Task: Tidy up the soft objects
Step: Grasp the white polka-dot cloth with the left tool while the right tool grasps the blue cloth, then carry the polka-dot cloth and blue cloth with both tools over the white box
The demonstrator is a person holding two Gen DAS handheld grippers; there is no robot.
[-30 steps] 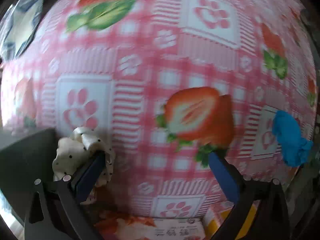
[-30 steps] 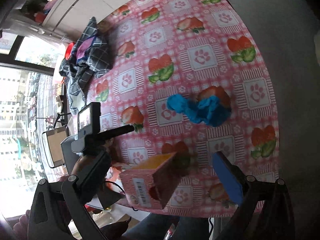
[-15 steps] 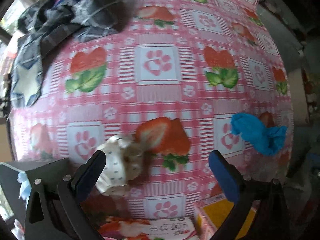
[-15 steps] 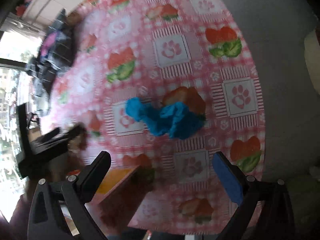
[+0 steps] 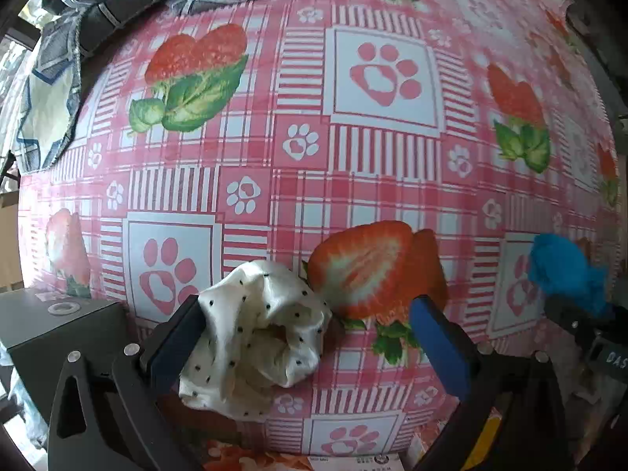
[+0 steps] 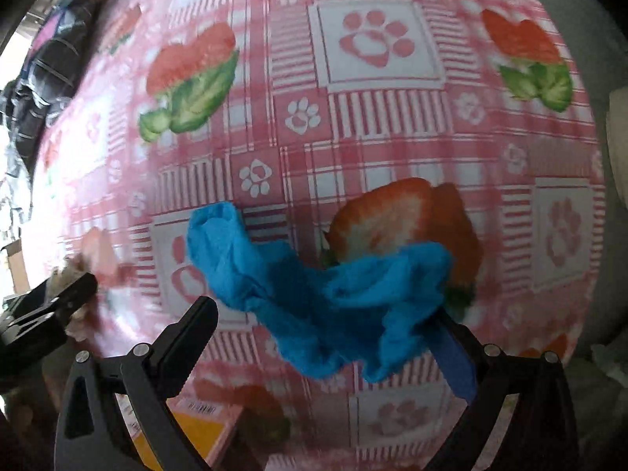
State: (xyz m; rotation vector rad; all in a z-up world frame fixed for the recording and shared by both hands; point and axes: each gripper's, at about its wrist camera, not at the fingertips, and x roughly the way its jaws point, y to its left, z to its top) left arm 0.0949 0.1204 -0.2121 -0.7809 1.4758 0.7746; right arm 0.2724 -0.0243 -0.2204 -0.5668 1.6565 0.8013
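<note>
A cream scrunchie with black dots [image 5: 259, 325] lies on the pink strawberry tablecloth [image 5: 353, 165], between the fingers of my left gripper [image 5: 310, 329], against the left finger. The jaws are wide open around it. A crumpled bright blue cloth [image 6: 329, 294] lies on the cloth between the fingers of my right gripper [image 6: 325, 337], draped over the right finger's tip. Those jaws are open too. The blue cloth also shows at the right edge of the left wrist view [image 5: 565, 271].
A dark plaid garment [image 5: 117, 4] lies bunched at the table's far left. A pink and yellow carton [image 6: 200, 428] sits at the near edge under my right gripper. A grey box [image 5: 59, 329] stands at the left. The left gripper [image 6: 43, 310] shows in the right wrist view.
Both grippers have come down close to the table. The left now brackets the dotted scrunchie, which it let fall earlier. The right moved from high above to around the blue cloth.
</note>
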